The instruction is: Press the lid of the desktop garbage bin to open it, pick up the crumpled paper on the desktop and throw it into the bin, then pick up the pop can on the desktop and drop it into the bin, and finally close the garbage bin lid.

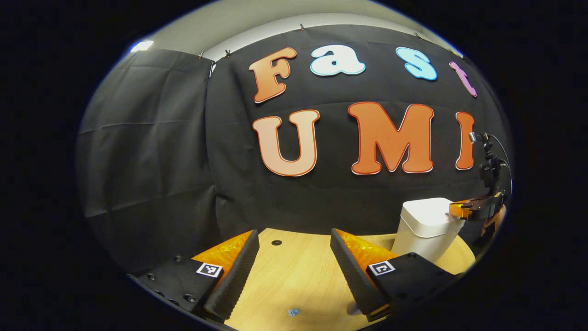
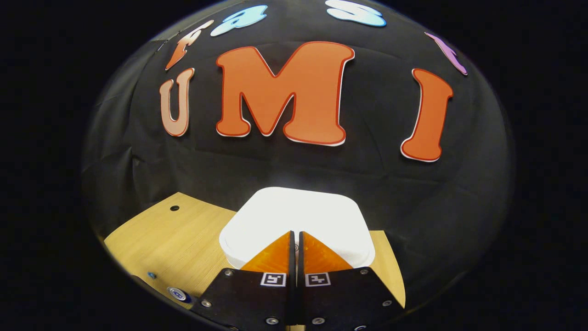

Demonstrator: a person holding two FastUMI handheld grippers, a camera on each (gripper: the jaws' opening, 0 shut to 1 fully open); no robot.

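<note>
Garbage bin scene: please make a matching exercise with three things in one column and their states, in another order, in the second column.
1. left gripper
2. right gripper
3. garbage bin lid

a. closed, white
b. fingers wide apart above the wooden table
c. fingers together, tips over the lid

Pairs: 1-b, 2-c, 3-a

Setting: a staged recording booth, lab-type — not a lived-in room. Black cloth wall (image 1: 151, 151) hangs in creased panels, clipped at its top edge, pale ceiling with a ceiling light (image 1: 141, 46) above it. Light wood-grain desktop (image 1: 298, 271) with a round cable hole (image 1: 276, 242) — office-desk style. A small camera on a cabled mount (image 1: 488, 161) stands at the desk's far side.
</note>
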